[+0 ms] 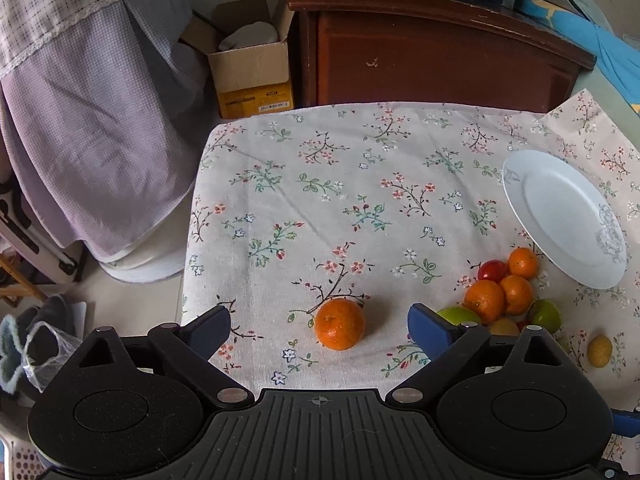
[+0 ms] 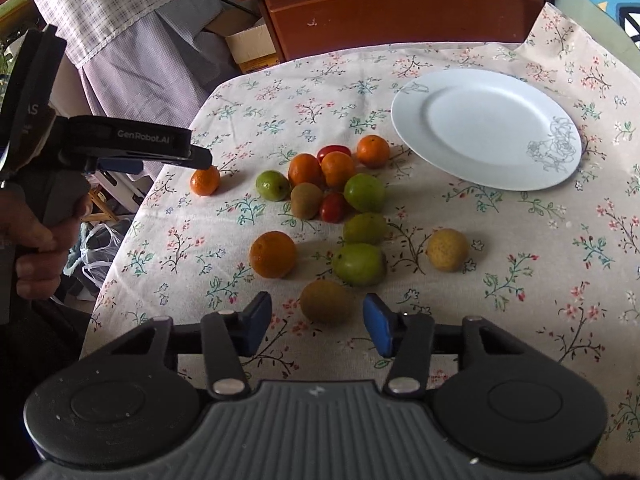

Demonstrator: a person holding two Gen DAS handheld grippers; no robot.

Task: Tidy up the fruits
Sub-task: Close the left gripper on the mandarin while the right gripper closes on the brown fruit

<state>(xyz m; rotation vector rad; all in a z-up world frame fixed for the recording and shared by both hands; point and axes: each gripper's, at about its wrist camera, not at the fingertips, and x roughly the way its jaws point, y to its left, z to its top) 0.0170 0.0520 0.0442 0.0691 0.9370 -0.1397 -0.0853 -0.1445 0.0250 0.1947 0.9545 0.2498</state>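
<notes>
Blue-padded left gripper (image 1: 319, 330) gapes around the lone round orange mandarin (image 1: 340, 324); right gripper (image 2: 317, 322) straddles a brown kiwi (image 2: 326, 301) low centre, pads clear. Off-centre squeezes could roll either fruit away.

Both grippers angle downward: left gripper (image 1: 319, 330) fingers spread wide, right gripper (image 2: 318, 322) fingers narrower, gripping nothing.
</notes>
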